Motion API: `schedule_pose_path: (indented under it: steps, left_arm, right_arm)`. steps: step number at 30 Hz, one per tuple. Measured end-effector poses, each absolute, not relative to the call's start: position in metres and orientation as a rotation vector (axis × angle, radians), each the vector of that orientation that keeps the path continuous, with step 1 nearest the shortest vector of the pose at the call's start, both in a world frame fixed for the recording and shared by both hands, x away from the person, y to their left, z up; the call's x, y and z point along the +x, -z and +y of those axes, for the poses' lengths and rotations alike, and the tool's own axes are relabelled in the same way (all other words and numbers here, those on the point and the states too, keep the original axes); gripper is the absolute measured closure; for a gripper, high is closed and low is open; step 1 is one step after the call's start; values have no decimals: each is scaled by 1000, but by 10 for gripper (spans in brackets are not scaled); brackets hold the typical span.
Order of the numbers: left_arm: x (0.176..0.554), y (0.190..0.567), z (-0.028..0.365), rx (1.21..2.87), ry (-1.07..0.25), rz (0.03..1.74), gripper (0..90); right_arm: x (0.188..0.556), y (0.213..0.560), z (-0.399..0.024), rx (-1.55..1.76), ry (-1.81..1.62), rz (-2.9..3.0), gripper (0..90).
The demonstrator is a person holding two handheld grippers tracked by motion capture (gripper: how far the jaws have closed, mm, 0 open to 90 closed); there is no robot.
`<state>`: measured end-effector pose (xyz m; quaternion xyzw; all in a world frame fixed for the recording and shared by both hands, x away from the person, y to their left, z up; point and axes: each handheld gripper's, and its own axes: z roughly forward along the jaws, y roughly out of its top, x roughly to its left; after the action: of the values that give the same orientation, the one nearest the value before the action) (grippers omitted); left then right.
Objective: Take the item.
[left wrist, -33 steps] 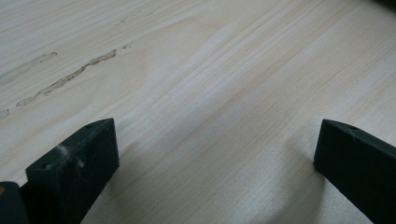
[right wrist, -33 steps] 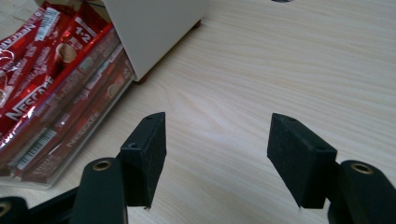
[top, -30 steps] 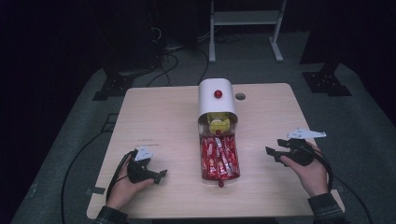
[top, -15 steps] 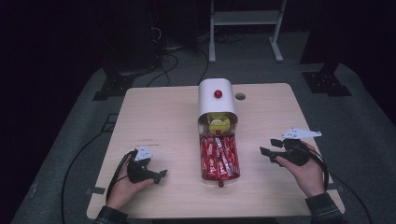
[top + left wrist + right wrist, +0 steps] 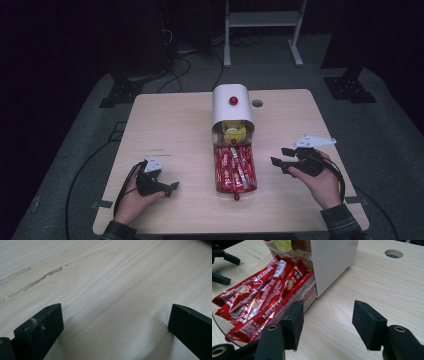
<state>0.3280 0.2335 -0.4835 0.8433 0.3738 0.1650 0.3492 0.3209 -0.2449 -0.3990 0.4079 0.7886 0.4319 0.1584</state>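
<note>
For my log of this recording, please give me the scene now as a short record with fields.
surface: light wooden table, round hole near far edge
centre: white container with red knob
drawer: clear, pulled out, holds red Nescafe sachets
left hand-held gripper: open, resting low on bare wood
right hand-held gripper: open, pointing toward the drawer, holding nothing

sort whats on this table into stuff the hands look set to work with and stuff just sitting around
Likely in play:
- red sachets in the pulled-out clear drawer
- white dispenser box
- right tool, open, beside the drawer
- left tool, open, on bare wood

Just there:
- hole in the table
- white stand behind
- floor cables
</note>
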Motion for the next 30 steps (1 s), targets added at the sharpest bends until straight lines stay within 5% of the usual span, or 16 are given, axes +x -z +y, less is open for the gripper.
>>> schedule_pose_path:
  steps: [30]
  left_arm:
    - [328,484,234,2185,-428,967,0]
  right_arm:
    - [328,395,-204,1087,-1309,2369,554]
